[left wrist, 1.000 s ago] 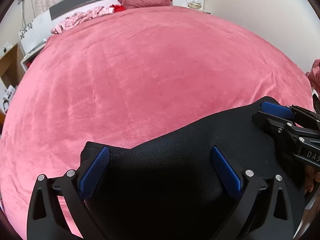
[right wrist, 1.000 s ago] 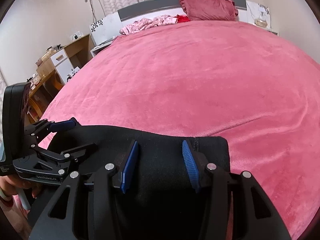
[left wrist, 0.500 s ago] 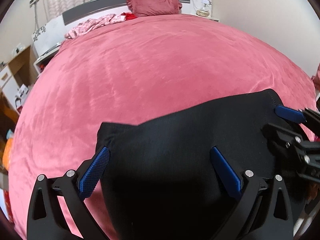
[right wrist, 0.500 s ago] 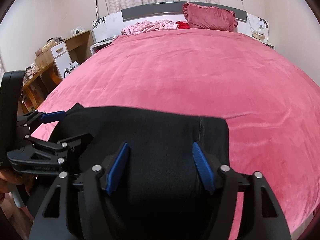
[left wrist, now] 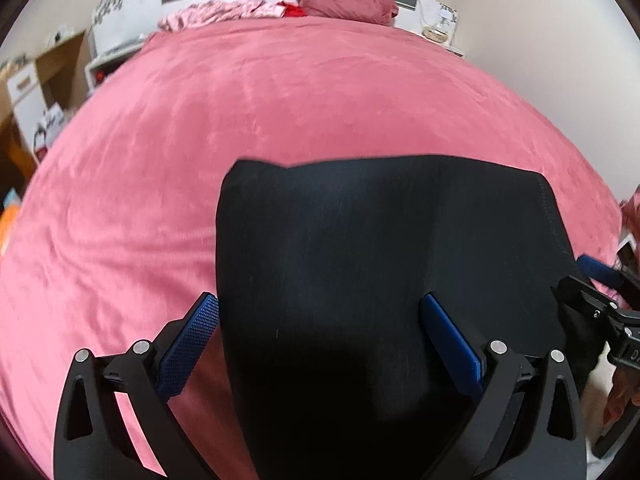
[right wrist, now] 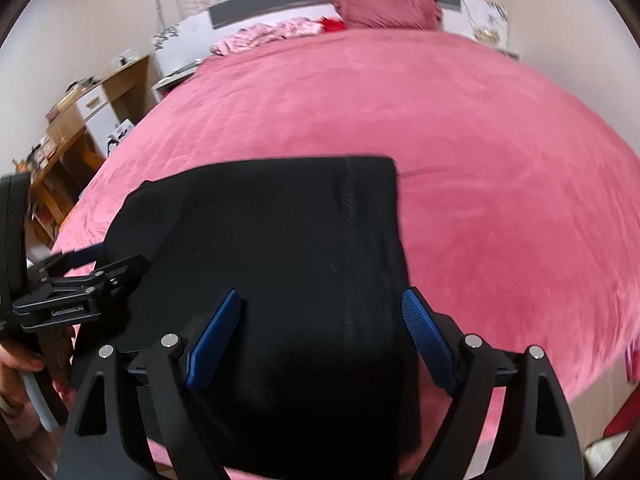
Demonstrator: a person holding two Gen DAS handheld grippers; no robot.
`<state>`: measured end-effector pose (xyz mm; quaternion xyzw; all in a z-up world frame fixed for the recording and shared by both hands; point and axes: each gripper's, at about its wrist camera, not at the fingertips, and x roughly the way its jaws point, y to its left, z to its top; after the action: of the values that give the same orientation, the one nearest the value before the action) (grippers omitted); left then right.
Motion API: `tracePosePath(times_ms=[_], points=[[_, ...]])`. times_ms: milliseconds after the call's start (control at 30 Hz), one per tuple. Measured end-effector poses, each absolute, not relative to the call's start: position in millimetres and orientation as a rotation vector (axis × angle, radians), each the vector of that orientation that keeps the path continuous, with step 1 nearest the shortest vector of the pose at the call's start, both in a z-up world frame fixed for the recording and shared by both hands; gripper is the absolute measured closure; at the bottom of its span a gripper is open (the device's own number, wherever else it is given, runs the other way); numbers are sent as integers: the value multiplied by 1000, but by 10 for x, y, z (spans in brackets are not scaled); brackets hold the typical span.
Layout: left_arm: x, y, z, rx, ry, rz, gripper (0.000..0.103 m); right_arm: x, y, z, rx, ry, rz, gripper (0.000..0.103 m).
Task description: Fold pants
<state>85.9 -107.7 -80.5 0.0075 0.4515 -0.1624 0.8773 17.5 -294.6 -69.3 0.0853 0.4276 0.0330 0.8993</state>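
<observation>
I hold a gripper in each hand above the near edge of the bed (left wrist: pixel 280 112), and the black pants (left wrist: pixel 380 264) lie folded into a dark block on its pink velvety cover, right below both cameras. My left gripper (left wrist: pixel 320 344) has its jaws spread wide apart with nothing pinched: the blue pad on its left side sits just at the left edge of the pants, the other pad (left wrist: pixel 452 344) hangs over the cloth, and I see no press on the fabric from either one. My right gripper (right wrist: pixel 324 336) is opening its jaws at this moment — the pants lie under and between the pads, but neither pad clamps them; the right-hand pad (right wrist: pixel 428 340) stands at the right edge of the fold, beside a stitched seam running up the cloth. In the right wrist view my left gripper shows at the lower left, just beside the pants' left corner, with my hand (right wrist: pixel 16 364) wrapped around its handle. Far off at the head of the bed a dark pink pillow (right wrist: pixel 384 4) leans against the headboard, with a heap of pale pink clothes (right wrist: pixel 268 34) beside it — and a wooden desk (right wrist: pixel 80 120) stands along the wall to the left.
</observation>
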Motion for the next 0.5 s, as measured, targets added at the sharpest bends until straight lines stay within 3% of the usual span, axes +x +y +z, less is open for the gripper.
tracePosePath(times_ms=[500], points=[[328,-991,-804,69,969,-403,3,-192,-3010,-820,151,1063,35,15]])
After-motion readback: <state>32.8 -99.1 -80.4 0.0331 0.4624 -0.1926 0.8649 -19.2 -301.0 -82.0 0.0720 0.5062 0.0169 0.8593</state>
